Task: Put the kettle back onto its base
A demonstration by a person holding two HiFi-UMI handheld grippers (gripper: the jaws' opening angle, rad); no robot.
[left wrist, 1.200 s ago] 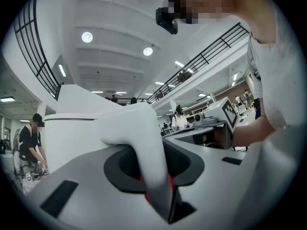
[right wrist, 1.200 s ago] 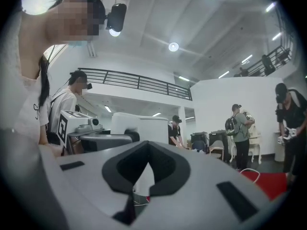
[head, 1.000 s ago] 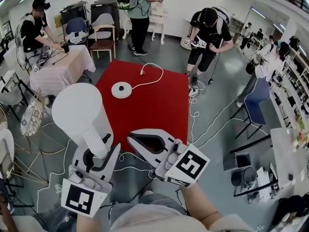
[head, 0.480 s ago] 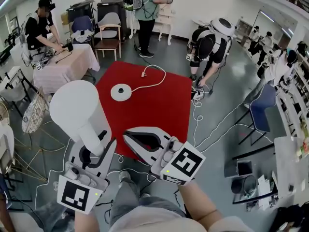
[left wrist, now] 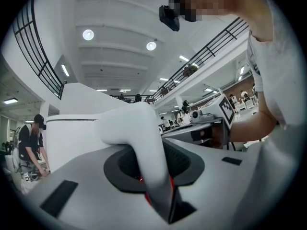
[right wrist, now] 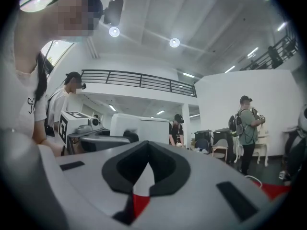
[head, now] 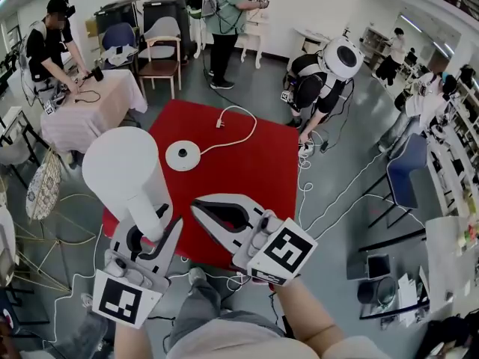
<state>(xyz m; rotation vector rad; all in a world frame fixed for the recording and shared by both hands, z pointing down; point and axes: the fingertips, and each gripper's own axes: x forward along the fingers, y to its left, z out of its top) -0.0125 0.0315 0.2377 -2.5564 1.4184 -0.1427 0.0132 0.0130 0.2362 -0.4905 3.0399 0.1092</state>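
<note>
The left gripper clamps the kettle by its handle. The kettle is aloft, well short of the base, which sits bare on the mat. The right gripper is closed and empty, and the set-down is not yet done.

A grey floor carries a red mat and loose cables. A cloth-covered table, chairs and white walls surround it. Round ceiling lights shine beside a balcony railing.

Bright, even light from round ceiling lamps, upper part of gripper views. Shadows are soft. The kettle nearly washes out. Fisheye bends edges; corners go black.
</note>
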